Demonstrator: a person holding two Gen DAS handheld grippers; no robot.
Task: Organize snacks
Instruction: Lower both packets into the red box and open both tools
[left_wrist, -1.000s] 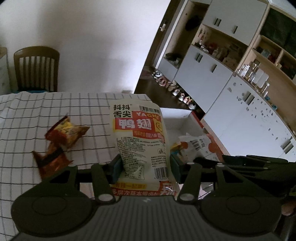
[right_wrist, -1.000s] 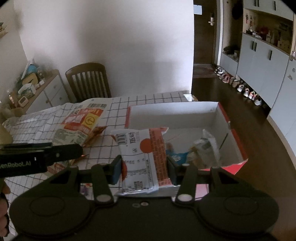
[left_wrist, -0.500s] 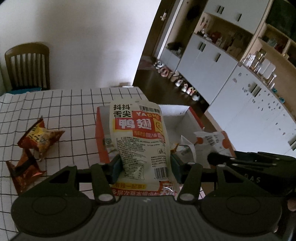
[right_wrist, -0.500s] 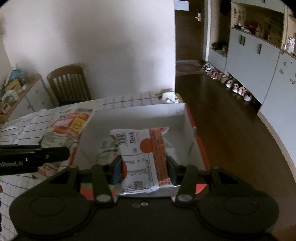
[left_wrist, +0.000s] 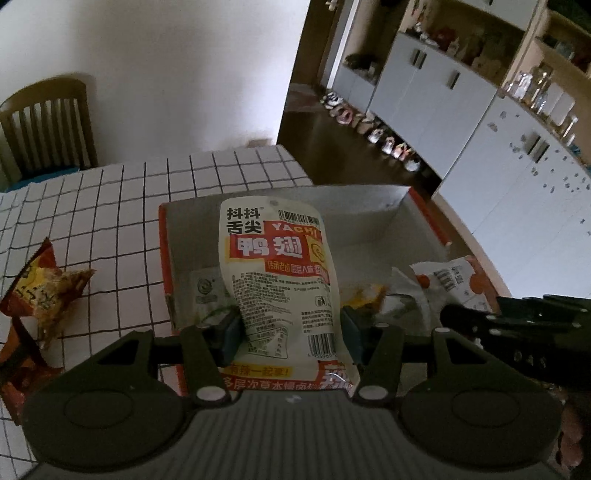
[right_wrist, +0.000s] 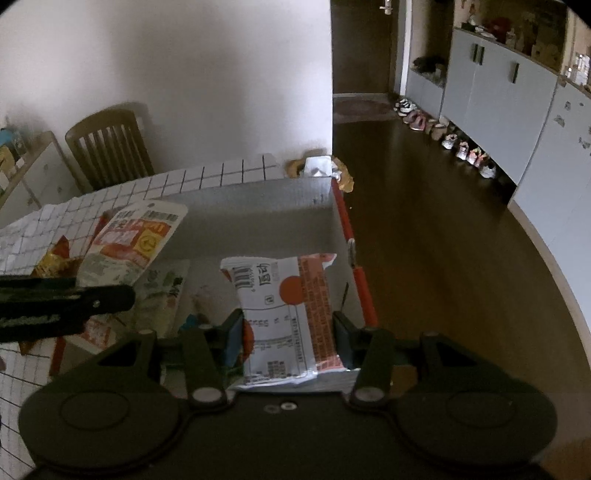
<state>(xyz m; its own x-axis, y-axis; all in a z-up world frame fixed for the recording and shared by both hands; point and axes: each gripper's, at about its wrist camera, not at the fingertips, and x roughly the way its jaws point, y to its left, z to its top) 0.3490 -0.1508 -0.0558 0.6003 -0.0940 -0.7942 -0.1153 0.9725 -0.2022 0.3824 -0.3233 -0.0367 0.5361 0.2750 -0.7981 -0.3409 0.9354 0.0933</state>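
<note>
Step in hand: both packets are being carried to the red-edged box (left_wrist: 417, 225), and they now hang over its open top, so this looks like the drop-off stage.

Left gripper (left_wrist: 290, 328): clamped on the white duck-wing pouch (left_wrist: 277, 273), pads pinching its lower half, pouch standing upright over the box's left part.

Right gripper (right_wrist: 288, 334): clamped on the white-and-orange packet (right_wrist: 284, 306), held over the box's right side, near the red wall (right_wrist: 354, 266).

Box contents: a few packets already lie on the floor of it (too dim to name them).

Still on the table: two orange crinkled snack bags (left_wrist: 44, 291) on the checked cloth (left_wrist: 122, 206), left of the box.

Next move, as I judge it: lower a little and part the jaws so each packet falls flat inside, not across the rim; the two tools sit close together, so they need to keep from bumping.
</note>
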